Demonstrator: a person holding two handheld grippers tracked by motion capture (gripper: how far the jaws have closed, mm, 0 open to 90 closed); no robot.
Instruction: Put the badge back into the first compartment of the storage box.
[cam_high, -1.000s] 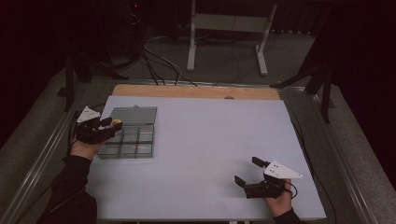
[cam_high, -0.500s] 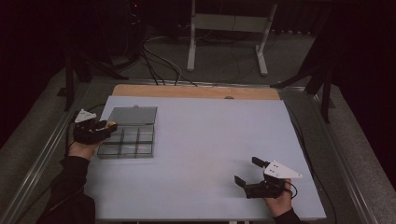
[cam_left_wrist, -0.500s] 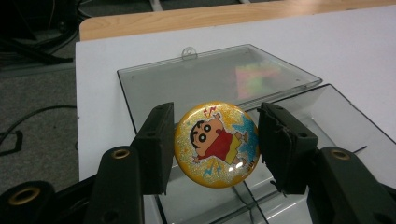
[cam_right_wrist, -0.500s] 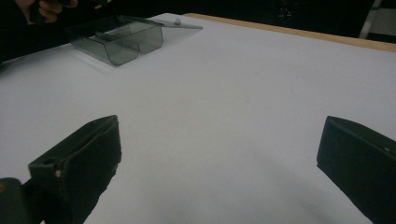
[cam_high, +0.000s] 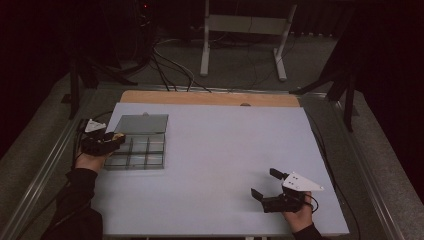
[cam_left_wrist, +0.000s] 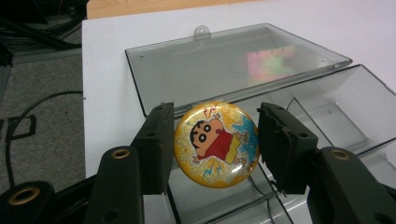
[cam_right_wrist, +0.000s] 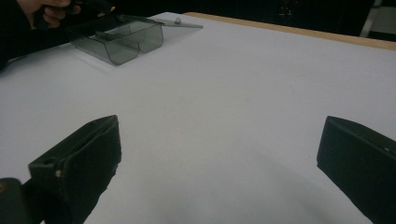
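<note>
Left gripper (cam_left_wrist: 212, 140) clamped on a round yellow cartoon badge (cam_left_wrist: 216, 145), held upright between both pads, just above the near compartments of the clear grey compartment box (cam_left_wrist: 327, 121), its lid (cam_left_wrist: 224, 70) lying open beyond. Right gripper (cam_right_wrist: 219, 163) spread wide with nothing between the jaws, over bare white table (cam_right_wrist: 243, 93), well apart from the box.

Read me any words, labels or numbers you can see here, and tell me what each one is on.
No readable words or numbers.
Round badge in the left hand-held gripper: cartoon boy, lightning bolts and a star, no lettering.
Open lid of the clear compartment box: a pink and green patch, too blurred to read.
</note>
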